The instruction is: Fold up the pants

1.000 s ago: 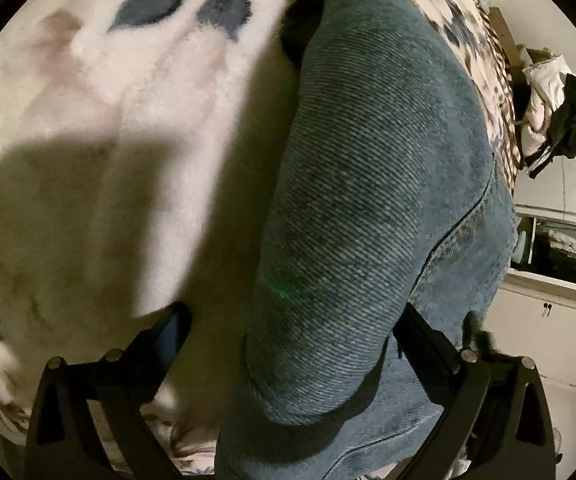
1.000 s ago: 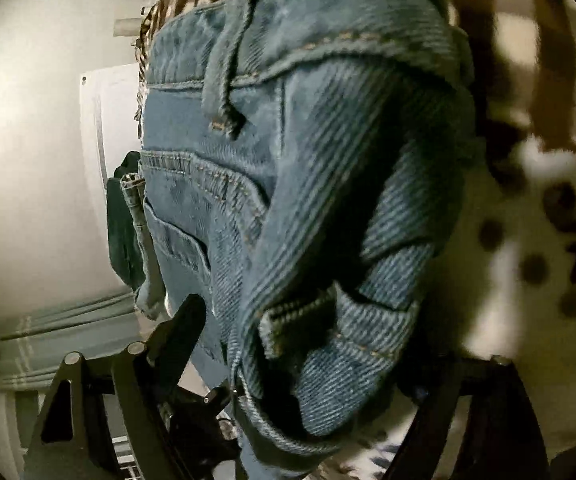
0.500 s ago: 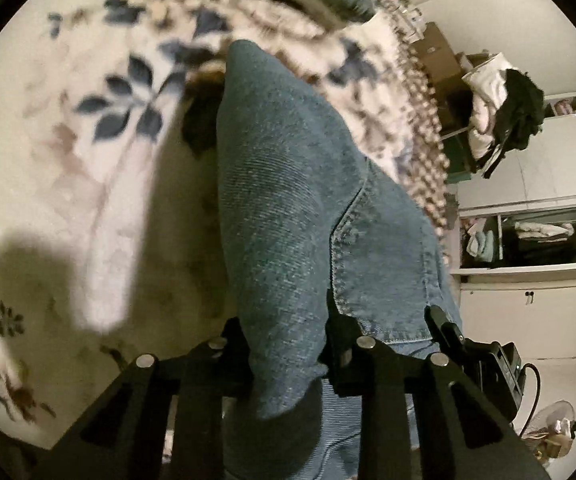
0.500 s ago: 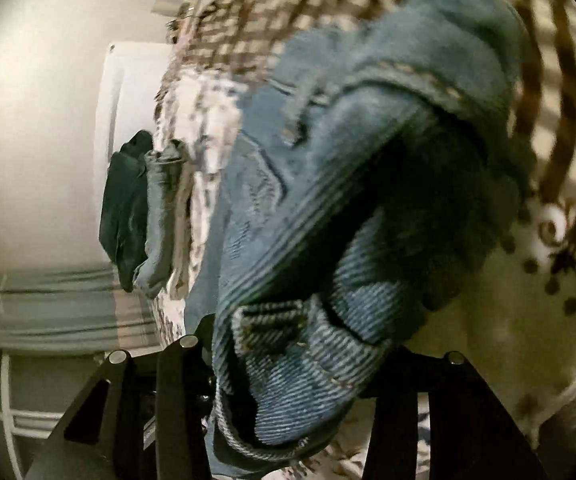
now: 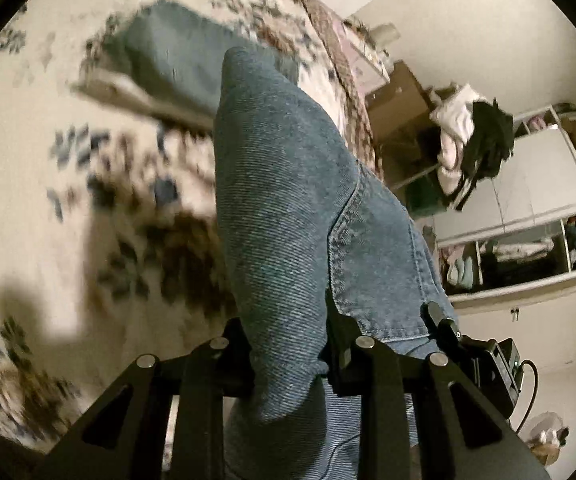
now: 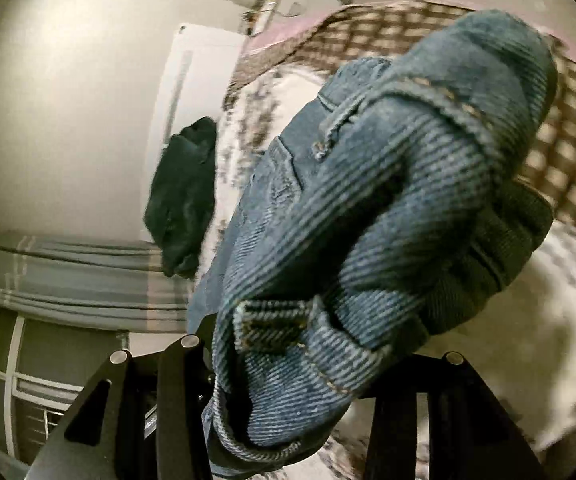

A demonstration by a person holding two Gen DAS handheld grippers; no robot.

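Observation:
Blue denim pants (image 5: 288, 208) hang from my left gripper (image 5: 288, 344), which is shut on a fold of the leg fabric and holds it above the bed. In the right wrist view my right gripper (image 6: 288, 360) is shut on the bunched waistband of the same pants (image 6: 388, 208), with a belt loop and pocket seam showing. The pants fill the middle of both views and hide the fingertips.
A floral fleece blanket (image 5: 67, 220) covers the bed below. Another folded denim piece (image 5: 175, 60) lies farther back on it. A white wardrobe (image 5: 536, 208) and a clothes pile (image 5: 472, 140) stand at right. A dark garment (image 6: 183, 196) hangs at the bed edge.
Both grippers have closed on the pants and lifted them off the blanket. The views have risen, so more of the room and bed shows.

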